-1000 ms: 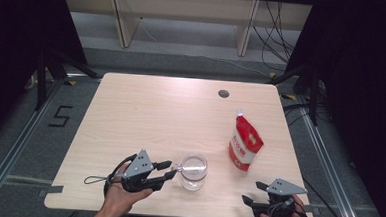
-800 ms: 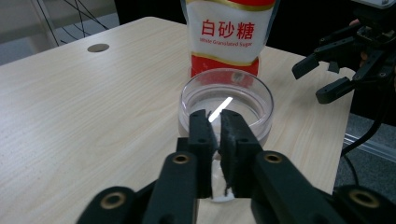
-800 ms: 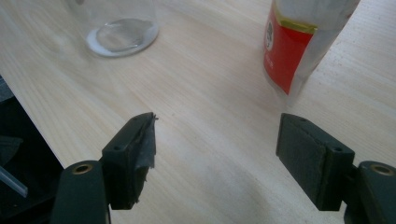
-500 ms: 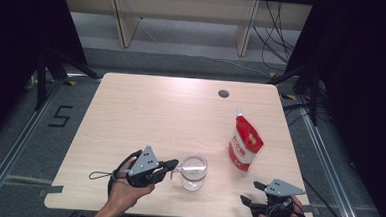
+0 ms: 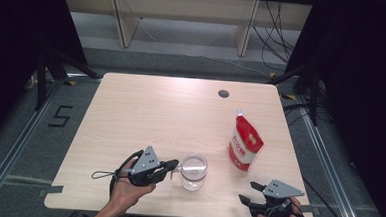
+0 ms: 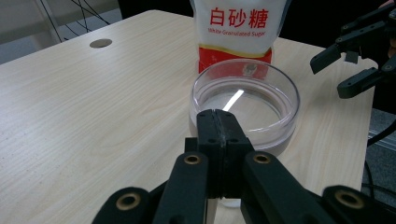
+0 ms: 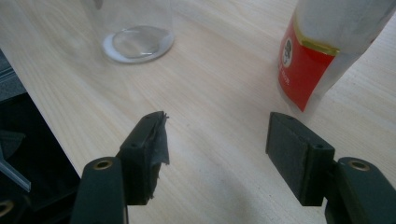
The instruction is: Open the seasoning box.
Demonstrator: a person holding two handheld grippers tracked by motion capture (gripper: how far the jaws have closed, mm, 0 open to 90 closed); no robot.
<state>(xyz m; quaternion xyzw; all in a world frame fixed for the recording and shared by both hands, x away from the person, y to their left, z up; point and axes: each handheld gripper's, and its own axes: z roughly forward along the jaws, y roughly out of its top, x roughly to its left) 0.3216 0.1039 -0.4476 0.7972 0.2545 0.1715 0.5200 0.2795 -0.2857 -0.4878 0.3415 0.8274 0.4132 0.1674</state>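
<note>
Two grippers working. Table biggest; sugar pouch upright at 4 o'clock of its centre; glass jar at 6 o'clock. My left gripper pinched together on jar's near rim. My right gripper apart, jaws just been closing on nothing. Risk: thin rim grip slips, jar tips.

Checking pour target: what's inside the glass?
The glass looks empty: through it only its clear base and a light reflection. The shut left gripper covers its near wall, so that lower part is hidden.
</note>
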